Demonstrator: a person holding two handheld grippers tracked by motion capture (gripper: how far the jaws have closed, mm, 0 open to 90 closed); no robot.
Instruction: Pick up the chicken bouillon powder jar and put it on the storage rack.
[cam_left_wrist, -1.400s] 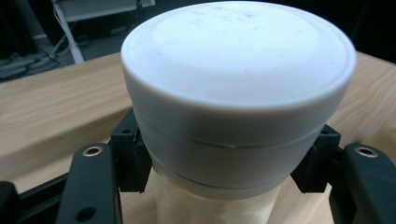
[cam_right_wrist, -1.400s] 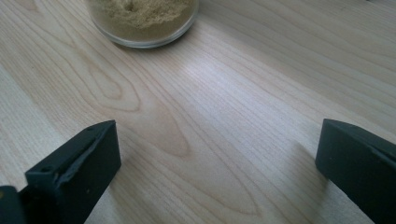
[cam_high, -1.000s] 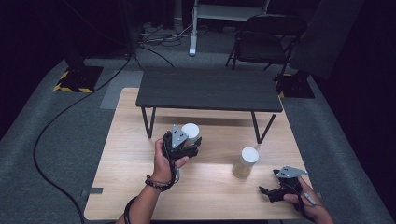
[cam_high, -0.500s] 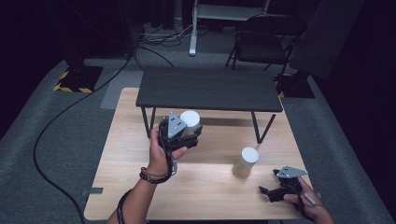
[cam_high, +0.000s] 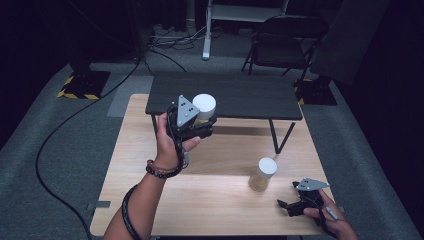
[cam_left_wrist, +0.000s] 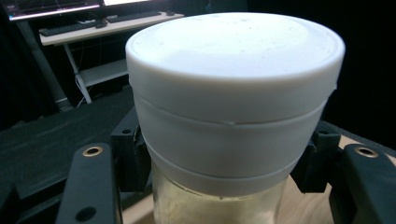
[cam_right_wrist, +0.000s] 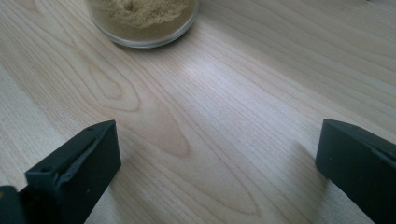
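Item one, the held jar (cam_left_wrist: 233, 116): my left gripper view shows its white lid close up and clear glass with pale contents below, detail that the high view reduces to a white disc at centre frame.

Item two, the standing jar (cam_high: 263, 174): in the high view I see it upright on the wooden counter (cam_high: 210, 200), lower right of centre, white lid on. My right gripper view catches its glass base at the top edge, with tan powder inside.

Item three, surroundings: a small black table (cam_high: 235, 95) stands across the far part of the counter, right behind the held jar; a folding chair (cam_high: 285, 45) sits at upper right.

Item four, left gripper (cam_high: 192, 125): I have it raised above the counter, clamped on the held jar just under the lid.

Item five, right gripper (cam_high: 292, 205): it lies low on the counter at lower right, near the standing jar but apart from it, jaws spread wide with bare wood between.
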